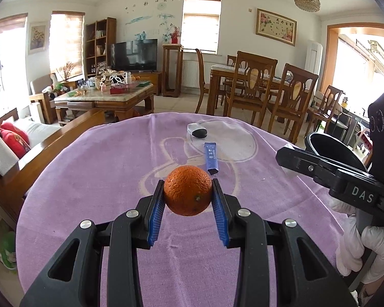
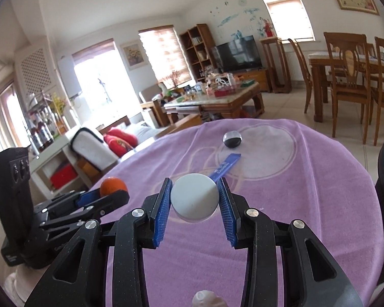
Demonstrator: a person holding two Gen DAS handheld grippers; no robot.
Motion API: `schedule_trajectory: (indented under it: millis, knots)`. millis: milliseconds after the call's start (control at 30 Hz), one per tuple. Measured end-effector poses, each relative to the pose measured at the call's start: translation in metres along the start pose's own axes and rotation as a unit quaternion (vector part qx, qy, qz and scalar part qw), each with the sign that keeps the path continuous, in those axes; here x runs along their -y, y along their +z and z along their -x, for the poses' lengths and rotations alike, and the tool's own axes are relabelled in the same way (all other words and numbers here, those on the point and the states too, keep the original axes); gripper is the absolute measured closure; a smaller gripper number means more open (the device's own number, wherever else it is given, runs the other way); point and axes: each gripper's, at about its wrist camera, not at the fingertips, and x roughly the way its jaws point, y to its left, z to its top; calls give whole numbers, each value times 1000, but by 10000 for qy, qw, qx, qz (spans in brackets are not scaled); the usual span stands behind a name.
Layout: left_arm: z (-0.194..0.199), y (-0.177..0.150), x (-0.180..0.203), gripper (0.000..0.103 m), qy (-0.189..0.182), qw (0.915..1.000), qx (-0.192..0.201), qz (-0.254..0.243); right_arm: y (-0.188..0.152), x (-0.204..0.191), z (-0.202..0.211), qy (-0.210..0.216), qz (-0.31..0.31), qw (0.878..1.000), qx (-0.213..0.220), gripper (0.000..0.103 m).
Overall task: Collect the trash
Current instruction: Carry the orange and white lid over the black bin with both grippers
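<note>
Your left gripper (image 1: pixel 188 195) fingers clamp a round orange fruit (image 1: pixel 188 190); your right gripper (image 2: pixel 194 200) fingers clamp a pale grey round lid (image 2: pixel 194 200).

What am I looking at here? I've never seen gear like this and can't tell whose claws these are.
No robot: a person holds two hand grippers, each carrying a camera that looks along its fingers. The left gripper squeezes an orange; the other picture comes from the right gripper, which clamps a white round lid. On the purple tablecloth lie a blue sachet and a small clear lidded cup with dark contents. A black bin stands at the right.
</note>
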Motion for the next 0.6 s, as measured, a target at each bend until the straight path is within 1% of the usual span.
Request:
schedule_trajectory:
  millis: [333, 533, 600]
  knots:
    - [0, -2, -2, 68, -5, 10000, -52, 77, 1, 2, 0, -44, -69, 10000, 39, 66]
    - [0, -2, 0, 68, 44, 10000, -86, 24, -1, 14, 9, 50, -350, 9993, 132, 66]
    - [0, -2, 1, 68, 41, 9999, -93, 20, 0, 21, 15, -4, -352, 9992, 172, 66]
